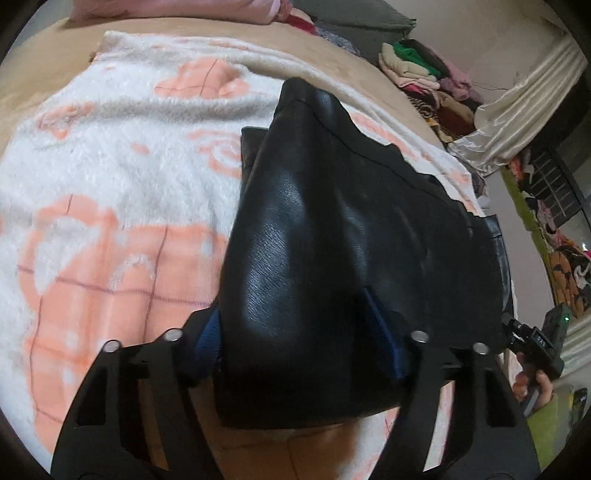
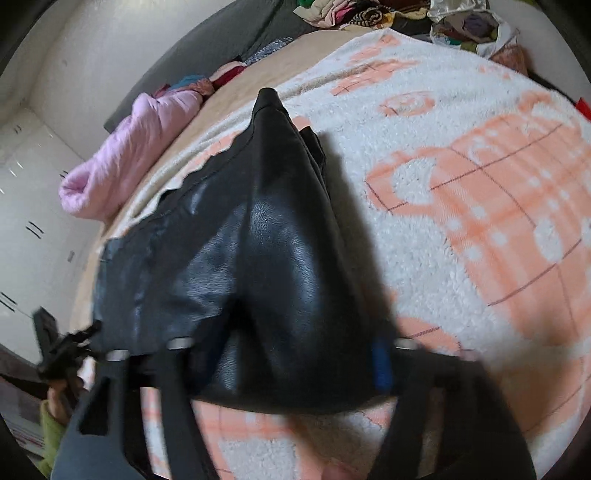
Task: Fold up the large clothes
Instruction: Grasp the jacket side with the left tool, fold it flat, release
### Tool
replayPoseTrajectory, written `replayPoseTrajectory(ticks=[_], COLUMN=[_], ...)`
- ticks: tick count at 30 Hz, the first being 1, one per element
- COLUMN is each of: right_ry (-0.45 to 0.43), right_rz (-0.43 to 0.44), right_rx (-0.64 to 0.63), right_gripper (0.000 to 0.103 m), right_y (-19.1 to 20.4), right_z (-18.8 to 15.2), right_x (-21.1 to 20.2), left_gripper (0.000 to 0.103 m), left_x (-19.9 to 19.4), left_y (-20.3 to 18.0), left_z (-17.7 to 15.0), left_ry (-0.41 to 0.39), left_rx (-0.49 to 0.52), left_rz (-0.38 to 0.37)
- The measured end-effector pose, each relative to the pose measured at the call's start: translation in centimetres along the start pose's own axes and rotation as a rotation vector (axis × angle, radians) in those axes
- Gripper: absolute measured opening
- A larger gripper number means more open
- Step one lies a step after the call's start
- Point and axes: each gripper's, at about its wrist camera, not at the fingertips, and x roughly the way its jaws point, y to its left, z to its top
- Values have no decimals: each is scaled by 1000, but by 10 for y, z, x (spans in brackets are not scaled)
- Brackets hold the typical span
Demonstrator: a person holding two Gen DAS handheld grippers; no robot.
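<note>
in the left wrist view, a white fleece blanket [image 1: 122, 162] with peach flower and grid patterns covers the bed, and a tan sheet [image 1: 44, 62] shows along its far left edge. a pink bundle [image 1: 173, 11] sits at the far edge of the bed. a black leather-look garment [image 1: 332, 229] lies across the blanket's right half, one end bunched up and rising toward the camera. the left gripper [image 1: 303, 343] has this raised fold between its blue-padded fingers [image 1: 208, 343]; the pads press on both sides of the fold, so it is clamped on the garment. further right, past the bed's right edge, a stack of folded clothes [image 1: 413, 62] and a cream satin curtain [image 1: 517, 110] stand by the wall. at the lower right, a hand [image 1: 532, 384] in a green sleeve holds the other gripper's handle.

in the right wrist view, the same kind of green sleeve [image 2: 50, 428] and a blurred black handle show at the lower left. a lilac quilted bundle [image 2: 129, 155] lies at the bed's far left edge. the garment [image 2: 280, 240] stretches from the left edge of the blanket [image 2: 461, 155] to its middle, peaked up at the near end. the right gripper [image 2: 288, 350] straddles that peak, a blue pad [image 2: 380, 362] against its right side; motion blur hides the other pad, yet the fold looks pinched.
</note>
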Motion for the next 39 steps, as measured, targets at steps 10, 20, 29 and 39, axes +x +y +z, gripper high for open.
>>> replayPoseTrajectory(ticks=[10, 20, 29, 39], right_ry=[-40, -106, -208, -95], right_rz=[-42, -300, -232, -162], right_rx=[-17, -136, -485, -617], right_gripper=[28, 79, 70, 56], right_y=[-1, 20, 134, 197], right_z=[-16, -20, -55, -87], right_x=[-36, -46, -43, 10], left_gripper=[41, 50, 57, 71], left_x=[-33, -25, -23, -25], left_y=[-26, -24, -32, -32], left_z=[-37, -32, -29, -21], left_ry=[-17, -15, -27, -59], left_rx=[77, 81, 108, 120], left_rz=[23, 44, 72, 99])
